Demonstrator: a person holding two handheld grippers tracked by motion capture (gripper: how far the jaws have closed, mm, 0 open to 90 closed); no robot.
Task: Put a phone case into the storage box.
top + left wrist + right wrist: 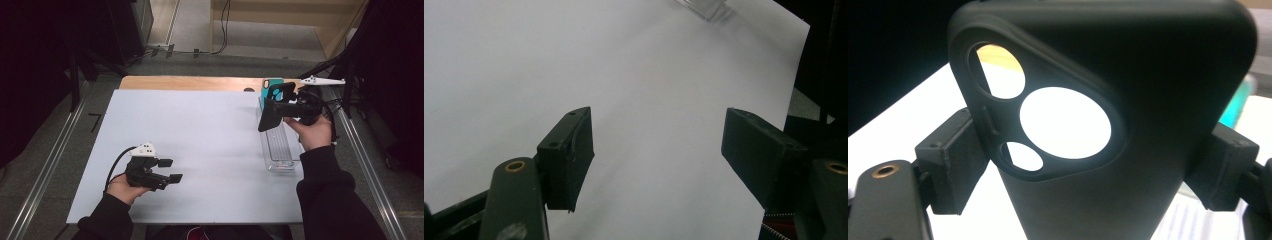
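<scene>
A black phone case (pixel 274 106) with three round camera holes hangs above the far end of a clear plastic tray (pixel 281 150); my right gripper (pixel 280 104) is shut on its two long sides. Up close the black phone case (pixel 1128 120) stands between the pads (pixel 955 160), camera cut-out at upper left. A teal phone case (pixel 268 85) stands behind it at the tray's far end, and its edge (pixel 1235 107) peeks past the black one. My left gripper (pixel 169 171) rests low over the white board's near left part, open (pixel 656 150) with nothing between its pads (pixel 571 155).
The white board (pixel 200 145) covers most of a wooden table (pixel 190 82), whose far edge shows. Metal rails (pixel 45 170) run along both sides. A corner of the clear tray (pixel 706 7) shows far off in the left gripper view. Dark equipment stands at the far left and right.
</scene>
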